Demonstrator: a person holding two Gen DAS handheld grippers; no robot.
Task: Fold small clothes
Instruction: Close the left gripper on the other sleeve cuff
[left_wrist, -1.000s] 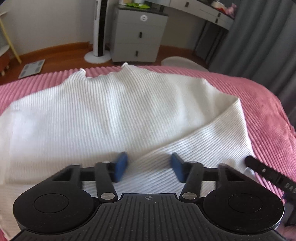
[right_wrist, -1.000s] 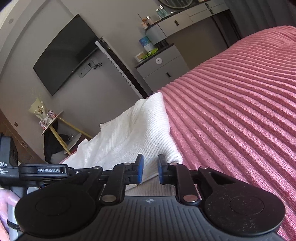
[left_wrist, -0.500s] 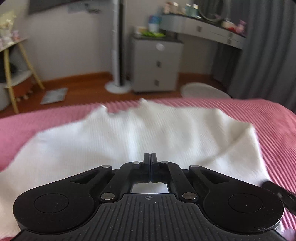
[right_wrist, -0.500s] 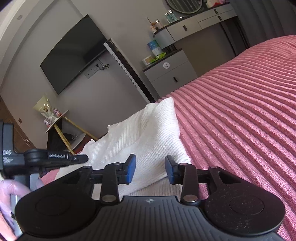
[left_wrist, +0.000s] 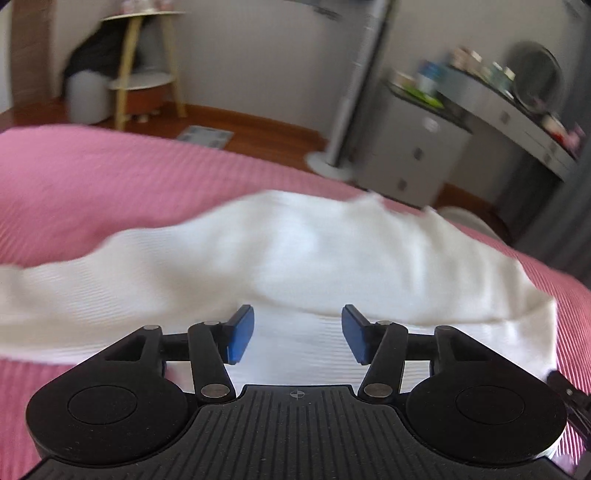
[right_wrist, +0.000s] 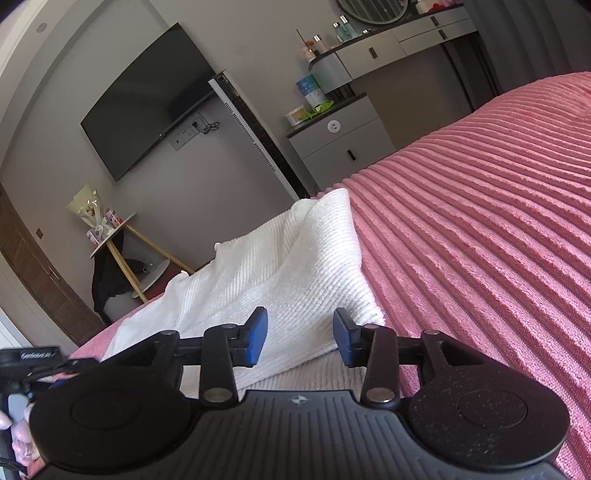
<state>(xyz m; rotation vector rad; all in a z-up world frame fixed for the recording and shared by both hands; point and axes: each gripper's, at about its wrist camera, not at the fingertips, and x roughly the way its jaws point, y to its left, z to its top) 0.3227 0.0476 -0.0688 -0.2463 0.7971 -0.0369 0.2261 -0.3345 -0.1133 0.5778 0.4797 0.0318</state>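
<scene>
one white knit (left_wrist: 295, 258) is lying on the pink bed (left_wrist: 110, 173), partly folded. both the left gripper (left_wrist: 297, 334) and the right gripper (right_wrist: 299, 339) are hovering over its near edge, jaws wide apart, gripping nothing. pinching one layer only is risking undoing the fold.

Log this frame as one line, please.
step: fold | left tongs: open, over sweater | right tongs: open, at its folded edge | sweater on bedspread
</scene>
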